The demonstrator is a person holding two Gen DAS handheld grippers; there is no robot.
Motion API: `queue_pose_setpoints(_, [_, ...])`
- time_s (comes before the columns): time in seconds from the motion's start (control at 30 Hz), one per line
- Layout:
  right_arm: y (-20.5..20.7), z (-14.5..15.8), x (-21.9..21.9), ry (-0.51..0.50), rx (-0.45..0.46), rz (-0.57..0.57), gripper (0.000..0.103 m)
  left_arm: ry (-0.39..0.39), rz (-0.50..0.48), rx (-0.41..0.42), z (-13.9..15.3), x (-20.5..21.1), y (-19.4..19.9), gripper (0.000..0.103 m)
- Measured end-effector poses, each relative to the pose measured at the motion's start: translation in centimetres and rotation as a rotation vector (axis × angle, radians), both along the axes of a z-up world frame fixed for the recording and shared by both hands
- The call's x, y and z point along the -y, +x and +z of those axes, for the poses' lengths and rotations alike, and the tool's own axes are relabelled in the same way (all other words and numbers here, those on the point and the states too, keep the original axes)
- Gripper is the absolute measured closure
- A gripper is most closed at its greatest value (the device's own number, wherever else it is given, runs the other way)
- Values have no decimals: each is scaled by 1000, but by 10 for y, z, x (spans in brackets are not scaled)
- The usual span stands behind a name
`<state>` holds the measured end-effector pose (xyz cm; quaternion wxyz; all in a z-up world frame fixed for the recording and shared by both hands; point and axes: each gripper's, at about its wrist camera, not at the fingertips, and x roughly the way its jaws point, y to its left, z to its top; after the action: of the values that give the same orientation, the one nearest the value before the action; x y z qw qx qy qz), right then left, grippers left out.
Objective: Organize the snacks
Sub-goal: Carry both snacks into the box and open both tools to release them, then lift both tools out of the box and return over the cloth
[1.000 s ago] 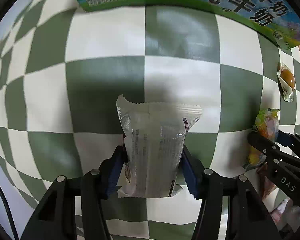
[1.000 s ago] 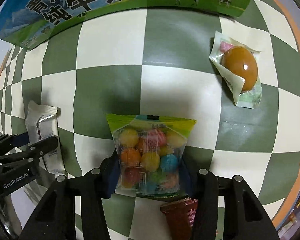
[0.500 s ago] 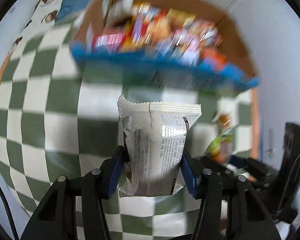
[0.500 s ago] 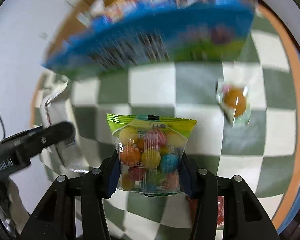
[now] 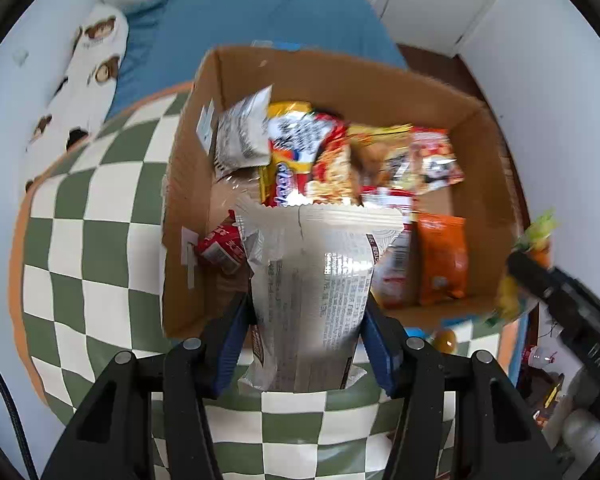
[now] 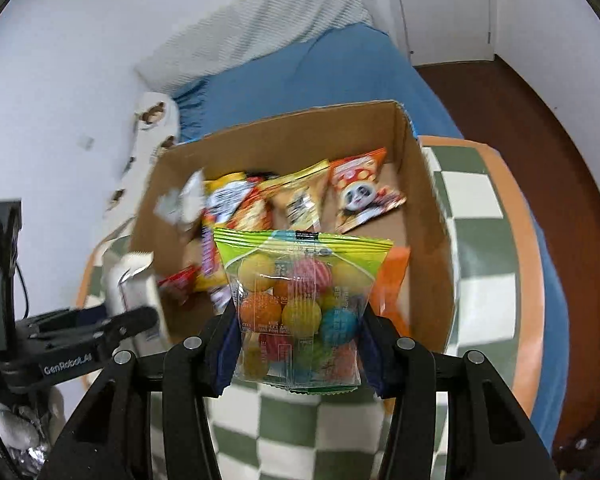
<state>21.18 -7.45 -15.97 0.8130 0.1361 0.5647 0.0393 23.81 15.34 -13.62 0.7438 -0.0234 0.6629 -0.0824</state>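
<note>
My left gripper (image 5: 306, 340) is shut on a silver-white snack packet (image 5: 312, 292) and holds it up in front of an open cardboard box (image 5: 188, 184) full of snack bags. My right gripper (image 6: 298, 350) is shut on a clear bag of coloured candy balls (image 6: 300, 304) with a green top, held above the near wall of the same box (image 6: 432, 208). The left gripper with its packet (image 6: 134, 280) shows at the left of the right wrist view. The right gripper's finger and candy bag (image 5: 534, 240) show at the right of the left wrist view.
The box stands on a green-and-white checked cloth (image 5: 80, 240) over a round orange-rimmed table (image 6: 528, 280). A wrapped brown egg snack (image 5: 444, 340) lies on the cloth by the box. A blue bed (image 6: 320, 76) and a patterned pillow (image 5: 88, 72) lie behind.
Both grippers have lifted their packets off the cloth and tilted up; the view has gone from the box's printed side wall to its open top and contents.
</note>
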Motion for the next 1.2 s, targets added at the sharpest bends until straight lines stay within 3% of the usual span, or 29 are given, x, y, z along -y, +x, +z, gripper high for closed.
queue_pose_setpoints(0.2, [50,-45,12,-64,-69,-32,46,39,29,-73,-44,-6,27,51])
queue_pose_setpoints(0.23, [56,-52,13,-77,-80,-35,37,39,29,-86,-49,-6,31,48])
queue_pose_setpoints(0.27, [61,-59,13,-93,-97,-30,20,34,35,-96,-53,-6,33,43])
queue_pose_setpoints(0.3, [64,-64,14,-95,-107,-31,11,27,38,-99,-56,-6,35,31])
queue_pose_setpoints(0.33, [65,-66,15,-98,-111,-34,11,27,37,-95,-59,-5,37,22])
queue_pose_setpoints(0.37, [67,-68,16,-106,-120,-33,11,33,35,-83,-60,-3,38,21])
queue_pose_setpoints(0.7, [44,-50,15,-142,-105,-31,7,74,35,20,-56,7,34,19])
queue_pose_setpoints(1.2, [-19,9,-2,-214,49,-23,7,99,42,253,7,17,-16,19])
